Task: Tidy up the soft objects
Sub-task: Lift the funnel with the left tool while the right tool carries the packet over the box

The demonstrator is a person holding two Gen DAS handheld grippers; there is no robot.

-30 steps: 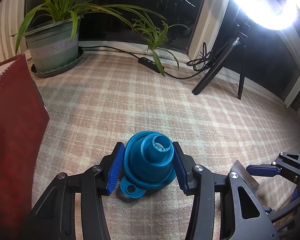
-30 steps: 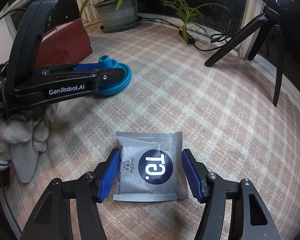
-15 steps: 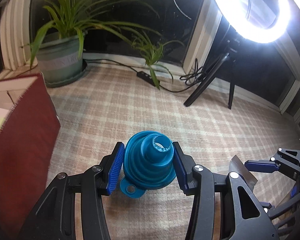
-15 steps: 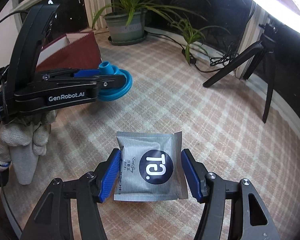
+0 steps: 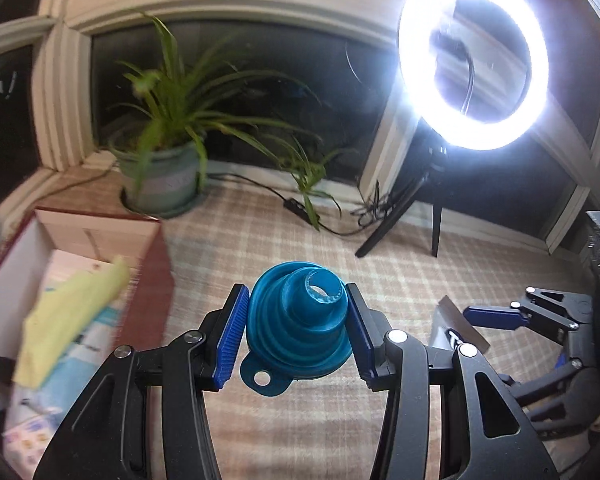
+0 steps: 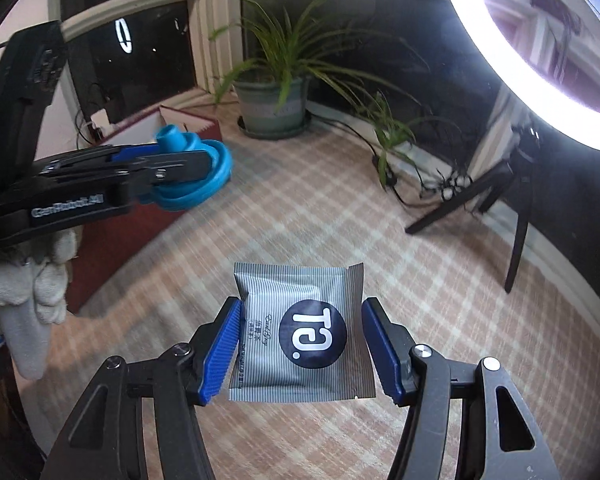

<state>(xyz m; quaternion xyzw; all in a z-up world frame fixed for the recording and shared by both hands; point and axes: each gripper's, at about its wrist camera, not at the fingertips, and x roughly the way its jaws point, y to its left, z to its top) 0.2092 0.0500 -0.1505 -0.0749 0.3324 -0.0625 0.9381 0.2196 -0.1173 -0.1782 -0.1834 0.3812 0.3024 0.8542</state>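
Gripping a collapsible blue funnel [image 5: 298,322] across its ribbed body, the left tool [image 5: 296,330] was clamped on it just right of the open red box [image 5: 148,280]. The right tool [image 6: 302,346] pinched a grey foil sachet [image 6: 300,330] by its side edges, further right of that box. Both looked light. The rubbery funnel would probably squash under pressure; the sachet seemed slippery and crushable, best held at its sealed edges.

the left gripper [image 5: 296,334] clamps a blue collapsible silicone funnel [image 5: 296,332] between its blue ribbed fingers [image 5: 232,336], above a plaid-covered worktop [image 5: 380,280]. left of it stands an open dark-red box [image 5: 148,296] holding a yellow cloth [image 5: 68,320]. a lit ring light [image 5: 474,60] glares upper right.
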